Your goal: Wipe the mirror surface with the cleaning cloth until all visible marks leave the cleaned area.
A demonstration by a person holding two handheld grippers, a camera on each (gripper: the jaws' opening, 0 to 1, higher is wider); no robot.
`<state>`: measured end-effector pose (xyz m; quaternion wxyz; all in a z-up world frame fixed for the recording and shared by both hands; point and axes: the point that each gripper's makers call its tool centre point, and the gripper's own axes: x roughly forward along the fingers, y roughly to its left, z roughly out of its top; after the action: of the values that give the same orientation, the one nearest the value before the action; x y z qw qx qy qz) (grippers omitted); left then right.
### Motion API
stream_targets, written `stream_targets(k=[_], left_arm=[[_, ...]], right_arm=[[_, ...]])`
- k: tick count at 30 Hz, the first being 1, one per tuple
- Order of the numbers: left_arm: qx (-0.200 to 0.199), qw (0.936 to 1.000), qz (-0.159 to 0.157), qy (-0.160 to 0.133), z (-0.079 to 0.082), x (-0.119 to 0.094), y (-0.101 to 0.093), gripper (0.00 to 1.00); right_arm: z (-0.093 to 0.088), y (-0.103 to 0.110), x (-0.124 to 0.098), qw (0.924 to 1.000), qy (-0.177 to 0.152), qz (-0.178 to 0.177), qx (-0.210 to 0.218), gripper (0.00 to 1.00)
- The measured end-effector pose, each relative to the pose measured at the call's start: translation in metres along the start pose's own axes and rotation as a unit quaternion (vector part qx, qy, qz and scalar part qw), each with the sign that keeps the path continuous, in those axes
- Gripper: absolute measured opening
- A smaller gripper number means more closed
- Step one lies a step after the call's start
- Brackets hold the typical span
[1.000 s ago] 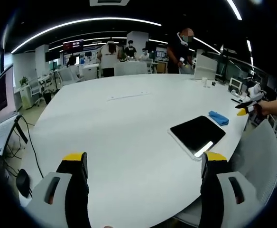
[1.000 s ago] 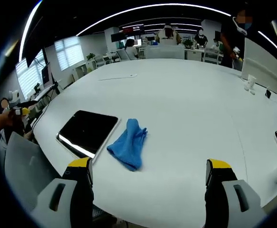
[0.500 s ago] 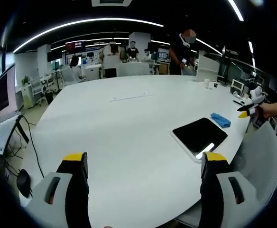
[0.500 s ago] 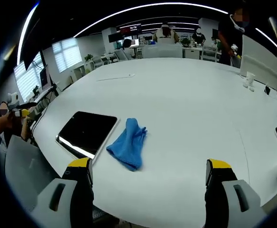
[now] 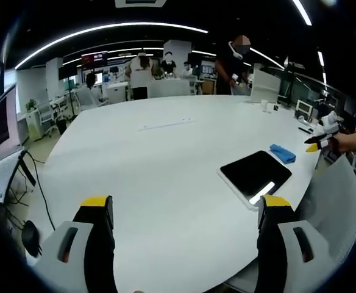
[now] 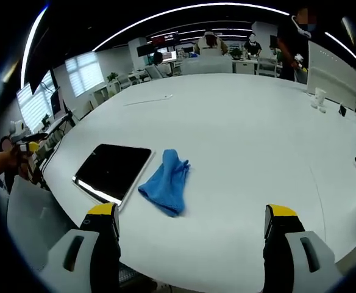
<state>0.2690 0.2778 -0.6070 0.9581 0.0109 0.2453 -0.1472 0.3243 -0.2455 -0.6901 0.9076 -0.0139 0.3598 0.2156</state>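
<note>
Nothing had shifted: blue cloth (image 6: 166,183) stayed beside the mirror (image 6: 112,171) on the worktop (image 6: 239,122), both my claws (image 6: 190,229) (image 5: 187,210) remained open, empty; wiping unstarted.

The desk (image 6: 239,134) is plain white all over, no pattern. The mirror (image 6: 112,169) reads glossy black with a white edge, plus a bright white streak of reflected light at about 7 o'clock on it. The cleaning cloth (image 6: 167,183) at its 3 o'clock side is solid bright blue. Both the right hand-held gripper (image 6: 190,229) and left hand-held gripper (image 5: 187,213) have black jaws with yellow tips and light grey bodies.
</note>
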Motion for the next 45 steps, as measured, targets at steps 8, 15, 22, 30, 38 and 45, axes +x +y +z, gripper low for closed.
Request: stream_targets(k=[8,15,22,30,38,45], left_arm=[[-0.012,0.9998,-0.002,-0.013,0.004,-0.001,-0.001,0.99],[-0.013,0.9998,0.004,-0.012,0.003,-0.001,0.002,0.99],[-0.017,0.9997,0.006,-0.015,0.003,-0.001,0.004,0.99],[-0.014,0.9998,0.003,-0.012,0.002,-0.002,0.003,0.98],[-0.007,0.9999,0.001,-0.008,0.003,-0.001,0.003,0.98],[-0.002,0.9999,-0.005,-0.013,0.007,0.000,0.001,0.98]], right_arm=[[-0.005,0.003,0.000,1.0000,0.001,0.001,0.006,0.98],[0.001,-0.001,-0.001,1.0000,-0.001,-0.001,0.003,0.98],[0.003,0.000,0.001,1.0000,-0.004,0.001,0.004,0.98],[0.001,0.001,0.001,1.0000,-0.001,0.002,0.002,0.98],[0.001,0.000,-0.001,1.0000,0.001,0.000,0.000,0.98],[0.010,0.002,-0.002,0.9999,0.003,-0.002,-0.010,0.98]])
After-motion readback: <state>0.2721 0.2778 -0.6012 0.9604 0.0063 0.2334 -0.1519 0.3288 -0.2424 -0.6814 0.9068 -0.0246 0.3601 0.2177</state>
